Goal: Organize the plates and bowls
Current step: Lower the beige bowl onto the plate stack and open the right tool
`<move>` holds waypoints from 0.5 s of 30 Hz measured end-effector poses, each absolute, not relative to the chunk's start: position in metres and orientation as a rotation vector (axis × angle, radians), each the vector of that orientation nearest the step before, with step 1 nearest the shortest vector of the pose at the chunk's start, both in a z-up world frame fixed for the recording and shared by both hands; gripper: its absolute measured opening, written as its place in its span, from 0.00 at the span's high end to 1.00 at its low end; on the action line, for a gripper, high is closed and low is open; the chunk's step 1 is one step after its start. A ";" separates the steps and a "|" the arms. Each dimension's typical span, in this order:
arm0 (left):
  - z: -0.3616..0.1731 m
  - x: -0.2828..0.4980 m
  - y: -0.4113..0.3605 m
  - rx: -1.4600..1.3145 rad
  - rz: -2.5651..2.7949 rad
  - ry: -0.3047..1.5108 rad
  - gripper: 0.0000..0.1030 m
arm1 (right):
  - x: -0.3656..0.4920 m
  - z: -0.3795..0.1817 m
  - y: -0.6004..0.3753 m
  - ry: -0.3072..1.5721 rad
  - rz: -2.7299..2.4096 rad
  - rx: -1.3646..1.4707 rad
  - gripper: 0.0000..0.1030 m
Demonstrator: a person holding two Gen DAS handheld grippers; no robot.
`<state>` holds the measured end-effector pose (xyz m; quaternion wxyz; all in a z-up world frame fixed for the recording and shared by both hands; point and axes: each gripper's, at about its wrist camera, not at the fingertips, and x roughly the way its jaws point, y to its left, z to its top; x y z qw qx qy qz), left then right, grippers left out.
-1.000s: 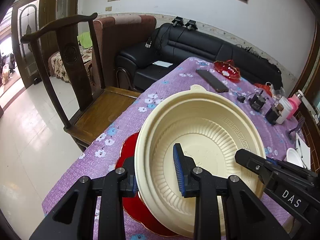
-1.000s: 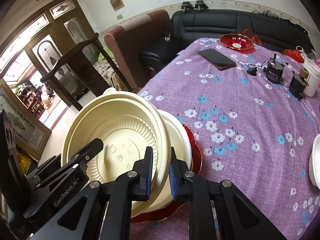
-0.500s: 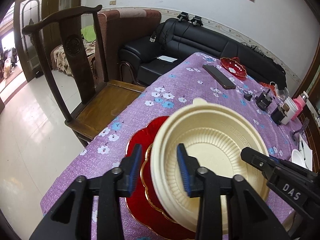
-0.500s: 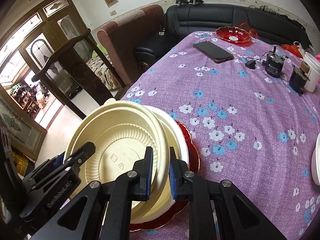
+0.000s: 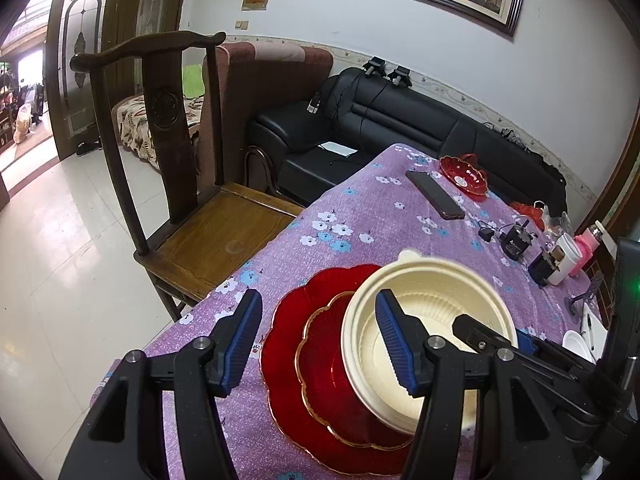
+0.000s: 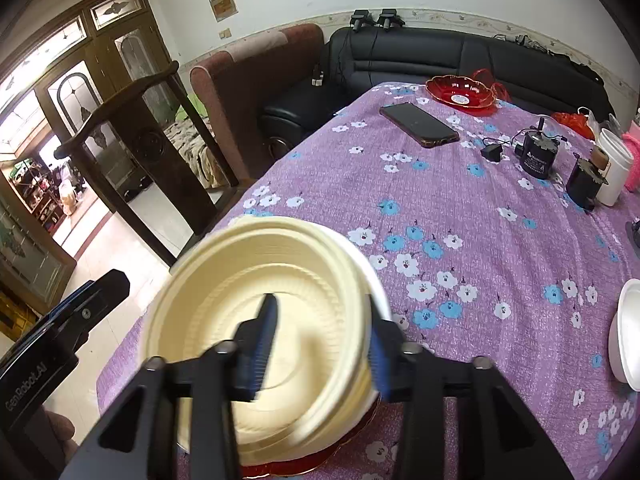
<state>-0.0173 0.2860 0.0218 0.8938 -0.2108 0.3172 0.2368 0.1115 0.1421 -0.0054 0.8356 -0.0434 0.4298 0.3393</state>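
Note:
A cream plastic bowl [image 5: 432, 304] is nested in another cream bowl on two stacked red plates [image 5: 316, 364] near the table's front left corner. My left gripper [image 5: 318, 340] is open, above the red plates and left of the bowls, holding nothing. In the right wrist view the bowls [image 6: 256, 316] look blurred. My right gripper [image 6: 322, 344] is open, with one finger inside the top bowl and the other outside its rim. The red plates [image 6: 336, 456] only peek out under the bowls there.
The purple flowered tablecloth [image 6: 460, 208] also carries a phone [image 6: 418, 124], a red dish [image 6: 460, 90], small black motors [image 6: 538, 156], a white cup [image 6: 612, 172] and a white bowl [image 6: 626, 332] at the right edge. A wooden chair [image 5: 180, 184] stands left of the table.
My left gripper has opened, let go of the cream bowl and pulled back left. My right gripper has opened and released the bowl's rim. The bowl has settled into the stack.

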 end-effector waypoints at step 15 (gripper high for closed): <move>0.028 -0.027 0.288 -0.460 0.486 0.625 0.39 | 0.061 -0.005 0.186 0.630 0.626 -0.565 0.37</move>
